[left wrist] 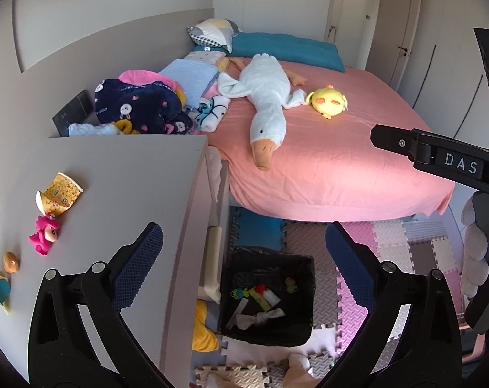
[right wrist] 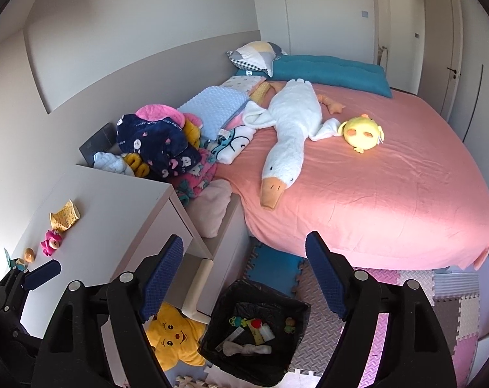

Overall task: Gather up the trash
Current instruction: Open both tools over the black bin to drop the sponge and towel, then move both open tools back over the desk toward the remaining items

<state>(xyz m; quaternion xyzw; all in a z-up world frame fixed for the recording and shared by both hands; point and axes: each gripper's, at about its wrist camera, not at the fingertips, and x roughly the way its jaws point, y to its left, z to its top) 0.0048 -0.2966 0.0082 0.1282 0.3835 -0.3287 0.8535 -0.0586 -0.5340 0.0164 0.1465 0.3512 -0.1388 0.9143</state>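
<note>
A crumpled yellow paper cup lies on the pale desk top, beside a pink toy figure; the cup also shows in the right wrist view. A black-lined trash bin stands on the floor by the desk, holding several scraps; it also shows in the right wrist view. My left gripper is open and empty, above the desk's right edge and the bin. My right gripper is open and empty, above the bin.
A bed with a pink sheet carries a white goose plush, a yellow chick plush and piled clothes. Foam puzzle mats cover the floor. A yellow star cushion lies beside the bin.
</note>
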